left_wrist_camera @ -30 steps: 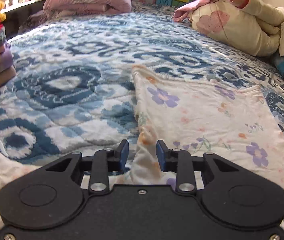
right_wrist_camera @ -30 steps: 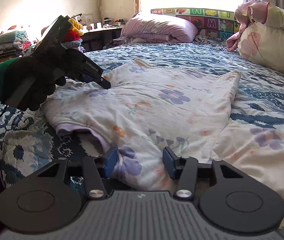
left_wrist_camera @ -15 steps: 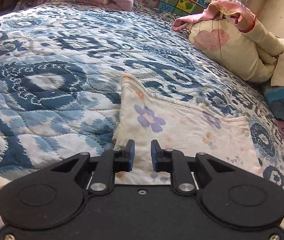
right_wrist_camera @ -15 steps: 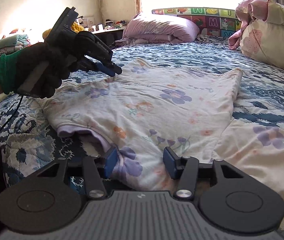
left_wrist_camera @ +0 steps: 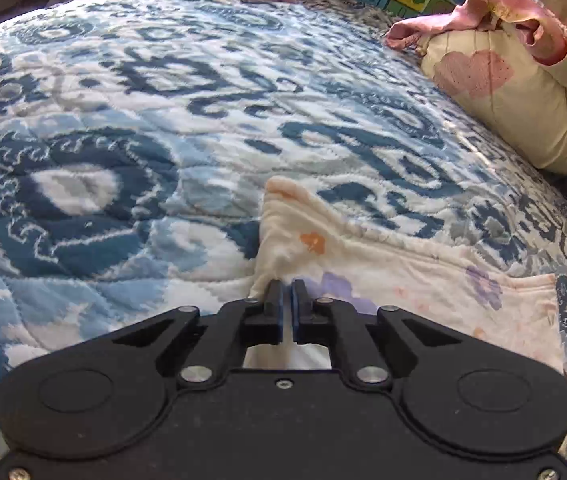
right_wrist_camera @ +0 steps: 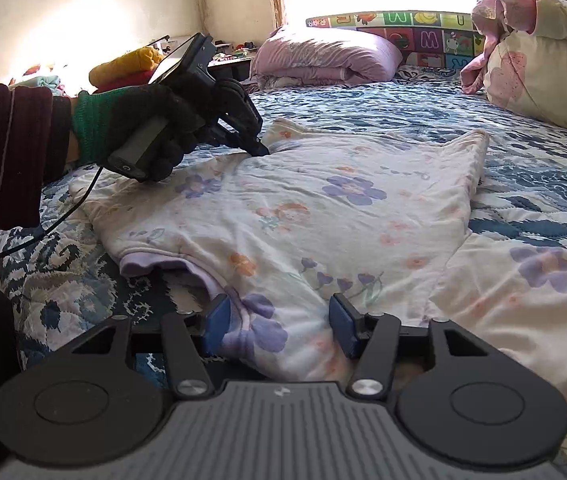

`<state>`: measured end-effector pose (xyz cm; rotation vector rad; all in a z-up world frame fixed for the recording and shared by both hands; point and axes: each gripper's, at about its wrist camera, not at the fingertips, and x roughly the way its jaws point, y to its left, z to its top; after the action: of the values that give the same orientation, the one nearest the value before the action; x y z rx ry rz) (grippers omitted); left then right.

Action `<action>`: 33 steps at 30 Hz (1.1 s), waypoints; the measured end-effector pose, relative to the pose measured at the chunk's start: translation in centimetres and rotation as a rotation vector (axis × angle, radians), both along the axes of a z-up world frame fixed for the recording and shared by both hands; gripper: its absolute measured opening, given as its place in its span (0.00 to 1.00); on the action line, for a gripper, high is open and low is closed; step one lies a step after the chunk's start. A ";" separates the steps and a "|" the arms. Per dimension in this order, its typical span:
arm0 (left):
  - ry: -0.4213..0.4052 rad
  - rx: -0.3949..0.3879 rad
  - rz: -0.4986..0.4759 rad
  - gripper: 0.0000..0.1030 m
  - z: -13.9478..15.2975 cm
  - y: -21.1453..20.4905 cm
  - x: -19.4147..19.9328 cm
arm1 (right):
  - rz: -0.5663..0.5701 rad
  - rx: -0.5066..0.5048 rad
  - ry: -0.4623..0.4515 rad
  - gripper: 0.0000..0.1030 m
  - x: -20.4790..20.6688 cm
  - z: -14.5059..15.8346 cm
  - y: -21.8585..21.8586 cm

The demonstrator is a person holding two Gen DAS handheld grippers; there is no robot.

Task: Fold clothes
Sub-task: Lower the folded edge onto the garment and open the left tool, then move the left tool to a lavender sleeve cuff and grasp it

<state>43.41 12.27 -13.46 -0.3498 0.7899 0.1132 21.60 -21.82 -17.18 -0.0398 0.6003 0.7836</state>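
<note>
A cream garment with purple and orange flowers (right_wrist_camera: 323,208) lies spread flat on the blue patterned quilt (right_wrist_camera: 523,148). My left gripper (right_wrist_camera: 261,148), held in a black-gloved hand (right_wrist_camera: 151,128), sits at the garment's far left edge, close to the far corner. In the left wrist view its fingers (left_wrist_camera: 286,292) stand almost together with the garment (left_wrist_camera: 383,264) edge pinched between them. At the near edge, beside a lilac-trimmed opening, my right gripper (right_wrist_camera: 279,320) is open, and its blue pads (right_wrist_camera: 217,318) straddle a fold of the cloth.
A rolled pink quilt (right_wrist_camera: 323,56) and an alphabet play mat (right_wrist_camera: 403,28) stand at the bed's head. A cream bedding bundle with pink cloth on top (right_wrist_camera: 543,76) lies at the right. Folded clothes (right_wrist_camera: 123,66) are stacked at the left. A cable (right_wrist_camera: 63,220) hangs from the left gripper.
My left gripper has moved forward along the garment's left edge towards the far corner, and its fingers have closed on the cloth. The right gripper has stayed where it was, open.
</note>
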 end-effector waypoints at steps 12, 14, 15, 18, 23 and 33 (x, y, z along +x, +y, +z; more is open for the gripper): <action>-0.035 0.045 0.025 0.17 0.3 0.9 0.4 | 0.011 0.045 0.029 0.56 0.4 -0.1 -0.5; -0.043 0.068 0.017 0.29 0.5 0.8 -0.1 | 0.016 0.039 0.026 0.58 0.3 -0.1 -0.4; -0.047 0.079 0.013 0.32 0.6 0.8 -0.3 | 0.017 0.037 0.024 0.59 0.3 -0.1 -0.3; -0.064 0.135 -0.015 0.43 0.6 -0.6 0.6 | 0.016 0.041 0.021 0.59 0.2 0.1 -0.4; -0.007 0.203 -0.024 0.56 -0.3 -0.1 0.8 | -0.004 0.122 0.027 0.59 0.4 1.0 -1.6; -0.094 0.129 -0.033 0.58 1.8 -0.8 -8.7 | -0.105 0.215 -0.005 0.58 1.8 2.4 -3.6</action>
<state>34.75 11.48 -11.70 -0.2189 0.6916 0.1157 23.36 -25.41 -14.75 0.1853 0.5066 0.7417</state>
